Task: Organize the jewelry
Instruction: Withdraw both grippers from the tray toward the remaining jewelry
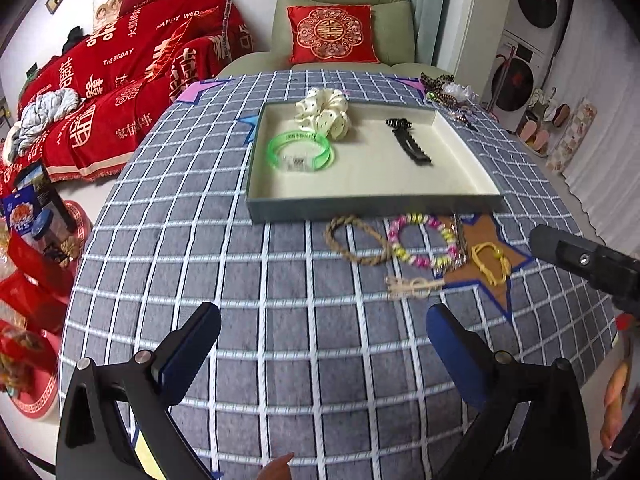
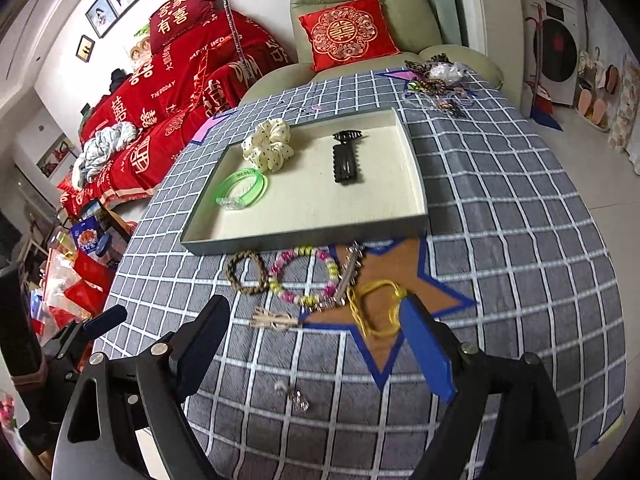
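A shallow grey tray [image 1: 372, 203] [image 2: 304, 239] holds a cream dotted scrunchie [image 1: 323, 114] [image 2: 269, 145], a green bangle [image 1: 301, 151] [image 2: 242, 189] and a black hair clip [image 1: 409, 141] [image 2: 346, 156]. In front of it lie a brown rope bracelet [image 1: 356, 240] [image 2: 245, 272], a pink and yellow bead bracelet [image 1: 424, 242] [image 2: 304, 278], a yellow cord bracelet [image 1: 493, 261] [image 2: 374, 309], a spiked silver clip [image 2: 349, 276] and a beige bow clip [image 1: 414, 286] [image 2: 276, 320]. Small silver earrings [image 2: 294, 396] lie between the fingers of my open right gripper [image 2: 320, 340]. My left gripper [image 1: 324, 340] is open and empty, short of the loose pieces.
A heap of more jewelry [image 1: 450, 96] [image 2: 438, 80] sits at the table's far right corner. The checked tablecloth [image 1: 200, 240] carries taped star shapes, one brown [image 2: 400, 268]. A green armchair with a red cushion [image 1: 332, 34] stands behind the table, a red-covered sofa [image 1: 120, 92] to the left.
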